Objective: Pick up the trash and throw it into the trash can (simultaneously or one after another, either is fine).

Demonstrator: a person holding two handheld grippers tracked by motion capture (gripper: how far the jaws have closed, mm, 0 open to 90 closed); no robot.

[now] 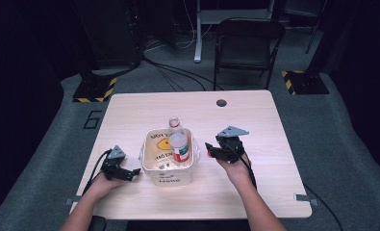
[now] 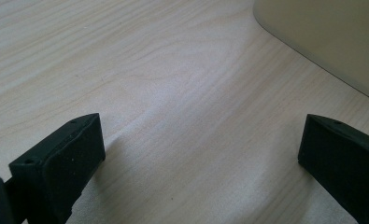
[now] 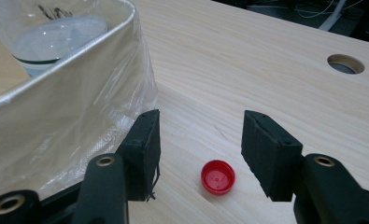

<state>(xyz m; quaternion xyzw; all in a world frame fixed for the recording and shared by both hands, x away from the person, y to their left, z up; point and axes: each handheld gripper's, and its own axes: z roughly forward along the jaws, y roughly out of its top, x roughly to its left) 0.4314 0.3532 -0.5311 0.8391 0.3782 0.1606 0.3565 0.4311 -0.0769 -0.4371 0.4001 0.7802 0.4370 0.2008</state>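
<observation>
I read "Hello" on the front wall of the bin; its inner printing and the bottle label remain illegible.

Pale matt wood-grain table; small glossy red plastic cap; bin lined with crinkled, shiny clear plastic film; clear smooth plastic bottle; matt black jaws.
</observation>
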